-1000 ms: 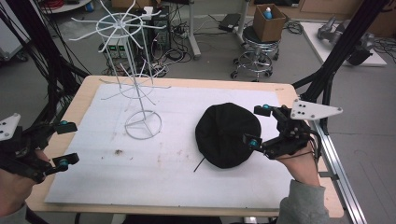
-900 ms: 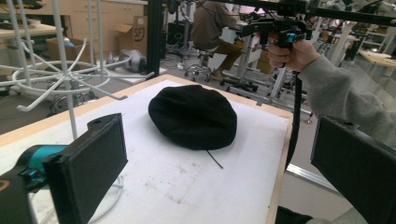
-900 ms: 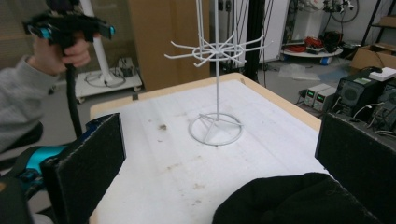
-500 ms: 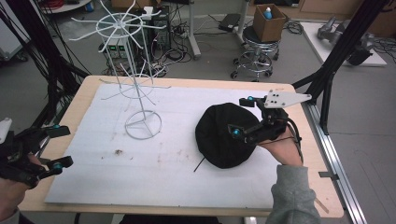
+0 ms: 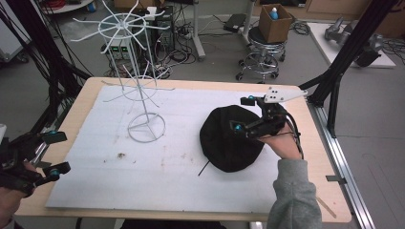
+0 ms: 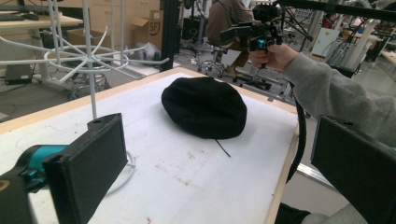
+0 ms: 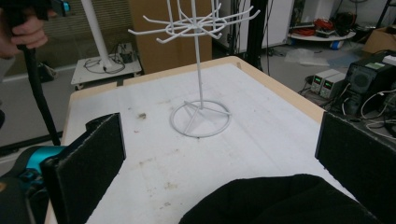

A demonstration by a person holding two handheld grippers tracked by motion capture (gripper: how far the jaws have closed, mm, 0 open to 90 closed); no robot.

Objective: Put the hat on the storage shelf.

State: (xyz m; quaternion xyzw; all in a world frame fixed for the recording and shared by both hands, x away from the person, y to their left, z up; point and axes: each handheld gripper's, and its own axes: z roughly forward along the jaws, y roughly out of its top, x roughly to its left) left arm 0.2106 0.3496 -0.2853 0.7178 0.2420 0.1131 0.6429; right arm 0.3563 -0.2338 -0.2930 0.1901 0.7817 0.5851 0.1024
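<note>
The right gripper (image 5: 243, 114) hovers over the black hat (image 5: 230, 138), its jaws spread wide with nothing between them; in the right gripper view the hat's crown (image 7: 280, 200) fills the space at 6 o'clock below the two open pads, apart from both. The hat lies flat on the white mat (image 5: 167, 162), toward 3 o'clock of the table's middle, with a thin dark string (image 5: 204, 168) trailing from its rim at about 7 o'clock. From the hat, at roughly 9 to 10 o'clock and well apart, stands the white wire rack (image 5: 143, 90), upright on its ring base, its hooked arms fanning out at two levels. The left gripper (image 5: 53, 152) sits far off at the table's 8 o'clock edge, jaws likewise wide and empty; the left gripper view looks across the mat at the hat (image 6: 204, 107) lying between its pads in the distance, with the hand holding the right gripper (image 6: 250, 32) raised above the hat at 1 o'clock. The wooden table (image 5: 329, 191) borders the mat all around.
</note>
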